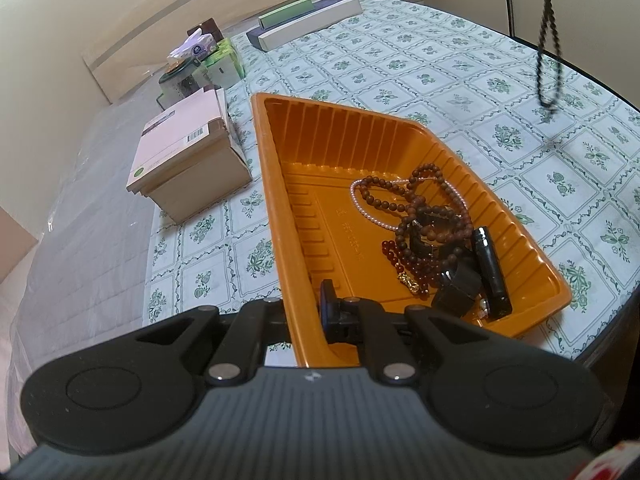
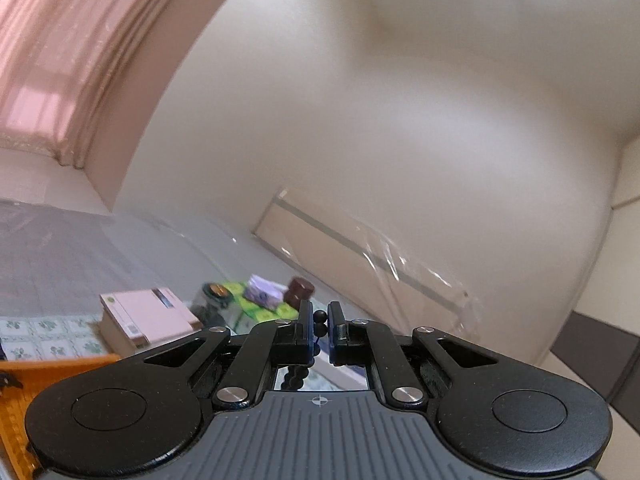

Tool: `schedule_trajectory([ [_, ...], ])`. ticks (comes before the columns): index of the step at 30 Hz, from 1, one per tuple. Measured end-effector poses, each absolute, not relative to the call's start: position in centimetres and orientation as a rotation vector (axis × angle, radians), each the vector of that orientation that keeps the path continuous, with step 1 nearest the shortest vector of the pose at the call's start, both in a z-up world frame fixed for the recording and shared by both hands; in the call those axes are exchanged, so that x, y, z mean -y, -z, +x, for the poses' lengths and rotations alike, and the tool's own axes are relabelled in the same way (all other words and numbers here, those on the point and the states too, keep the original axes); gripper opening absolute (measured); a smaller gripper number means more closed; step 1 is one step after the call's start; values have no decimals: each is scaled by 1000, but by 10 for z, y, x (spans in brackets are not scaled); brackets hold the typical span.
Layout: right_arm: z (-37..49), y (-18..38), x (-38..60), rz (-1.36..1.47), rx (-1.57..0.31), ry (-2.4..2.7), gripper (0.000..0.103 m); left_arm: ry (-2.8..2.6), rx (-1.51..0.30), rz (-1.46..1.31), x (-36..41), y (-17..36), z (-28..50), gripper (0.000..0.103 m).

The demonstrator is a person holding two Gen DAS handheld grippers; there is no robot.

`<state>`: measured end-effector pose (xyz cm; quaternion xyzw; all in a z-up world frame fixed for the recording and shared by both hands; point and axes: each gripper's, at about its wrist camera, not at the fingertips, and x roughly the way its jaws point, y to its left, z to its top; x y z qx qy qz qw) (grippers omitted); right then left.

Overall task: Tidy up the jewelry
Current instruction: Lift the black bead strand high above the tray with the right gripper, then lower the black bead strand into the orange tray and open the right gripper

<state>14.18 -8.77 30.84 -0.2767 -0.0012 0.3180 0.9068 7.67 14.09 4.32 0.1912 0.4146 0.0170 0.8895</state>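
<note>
While the table with its green-flowered cloth (image 1: 400, 60) takes up most of the left wrist view, the orange tray (image 1: 360, 140) sits on its near part and serves as the one place where the jewelry is gathered. The left gripper (image 1: 308, 312) is clenched on the tray's near left wall, one finger inside and the other outside, most likely to keep the light tray from sliding. A heap of jewelry (image 1: 432, 232) lies in the tray's near right part: brown bead strands, a pale pink bead strand, dark red beads with a gold charm, and some black pieces, all tangled and touching.

To the right and well above the table hangs a black bead necklace (image 1: 546, 40), clear of the tray. The right gripper (image 2: 319, 320) is grasping that necklace, with beads showing between its closed fingers and the rest dangling below. It seems held high so the whole strand comes free of the heap.

Left of the tray stands a pink-topped box (image 1: 188, 148). Farther off are green cartons (image 1: 224, 60) with a tissue pack, and long flat boxes (image 1: 308, 20) at the far edge. None of them blocks the tray; the tangle itself is the likely snag.
</note>
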Motion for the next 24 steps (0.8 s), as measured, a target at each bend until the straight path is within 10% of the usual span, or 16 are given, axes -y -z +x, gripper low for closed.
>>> schedule_trajectory([
  [24, 170, -235, -60, -798, -142, -996, 7, -20, -852, 388, -145, -43, 74, 8],
])
